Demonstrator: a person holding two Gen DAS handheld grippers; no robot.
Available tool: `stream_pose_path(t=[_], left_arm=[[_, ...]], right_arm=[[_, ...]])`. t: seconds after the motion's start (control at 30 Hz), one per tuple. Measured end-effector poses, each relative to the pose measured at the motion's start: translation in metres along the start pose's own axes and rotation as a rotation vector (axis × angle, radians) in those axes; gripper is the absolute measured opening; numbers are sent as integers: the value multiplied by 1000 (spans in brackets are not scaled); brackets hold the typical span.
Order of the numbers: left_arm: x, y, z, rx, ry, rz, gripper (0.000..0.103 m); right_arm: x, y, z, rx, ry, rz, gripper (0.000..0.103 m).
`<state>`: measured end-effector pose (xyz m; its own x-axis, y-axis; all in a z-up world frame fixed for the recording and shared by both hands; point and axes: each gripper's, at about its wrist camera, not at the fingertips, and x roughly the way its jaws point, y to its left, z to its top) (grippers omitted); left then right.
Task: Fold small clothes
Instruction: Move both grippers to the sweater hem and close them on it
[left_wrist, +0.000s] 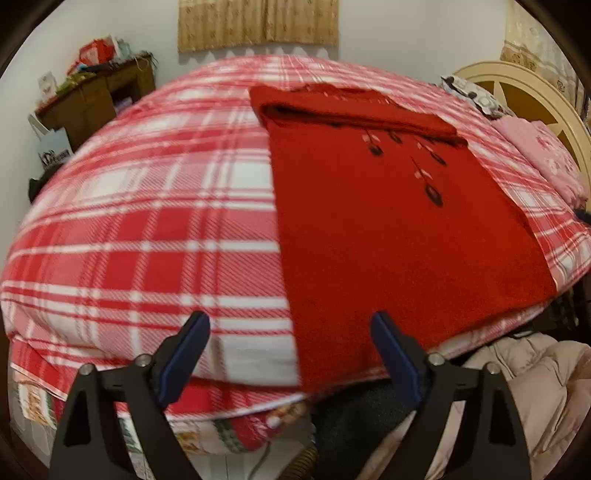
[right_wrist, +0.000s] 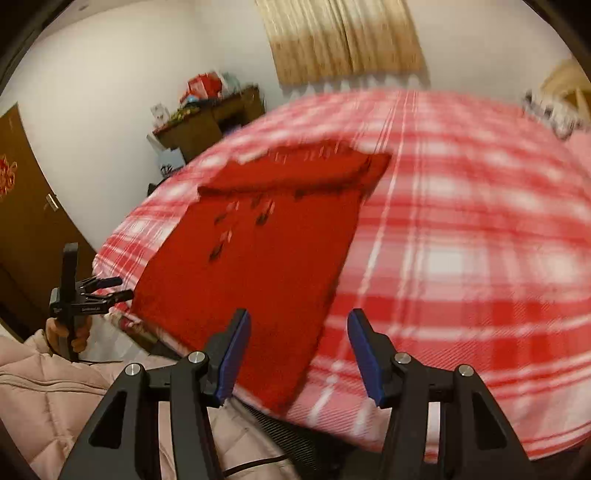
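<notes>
A red knitted garment (left_wrist: 388, 240) lies flat on a red-and-white plaid bed cover (left_wrist: 147, 221), its far part folded over in a band and dark embroidered sprigs below that. Its near hem reaches the bed's front edge. My left gripper (left_wrist: 290, 321) is open over the hem's left corner, with nothing pinched between its blue pads. In the right wrist view the garment (right_wrist: 251, 277) is blurred; my right gripper (right_wrist: 299, 315) is open above its near right corner. At the left of that view is the left gripper (right_wrist: 123, 288), held in a hand beside the hem.
A cluttered brown desk (left_wrist: 99, 96) stands by the far wall left of the bed, under a tan curtain (left_wrist: 258, 26). A cream headboard (left_wrist: 524, 92) and pink pillow (left_wrist: 546, 155) are at the right. A pink padded jacket (right_wrist: 48, 398) and brown door (right_wrist: 22, 221) are close by.
</notes>
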<state>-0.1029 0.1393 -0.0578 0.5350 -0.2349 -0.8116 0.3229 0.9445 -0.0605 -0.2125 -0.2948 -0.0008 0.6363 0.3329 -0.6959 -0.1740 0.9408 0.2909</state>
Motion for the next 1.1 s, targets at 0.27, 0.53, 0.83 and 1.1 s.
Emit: stream_pose_path(t=[0.27, 0.53, 0.83, 1.1], left_arm=[[10, -5, -7, -71, 55, -124, 74], [14, -19, -15, -20, 89, -122, 72], [15, -12, -18, -72, 89, -138, 70], [9, 6, -16, -111, 94, -109, 21]], right_arm=[[51, -11, -42, 143, 166, 62, 56], [64, 2, -51, 111, 191, 60, 56], [86, 8, -52, 129, 232, 70, 11], [80, 4, -44, 186, 236, 189, 9]])
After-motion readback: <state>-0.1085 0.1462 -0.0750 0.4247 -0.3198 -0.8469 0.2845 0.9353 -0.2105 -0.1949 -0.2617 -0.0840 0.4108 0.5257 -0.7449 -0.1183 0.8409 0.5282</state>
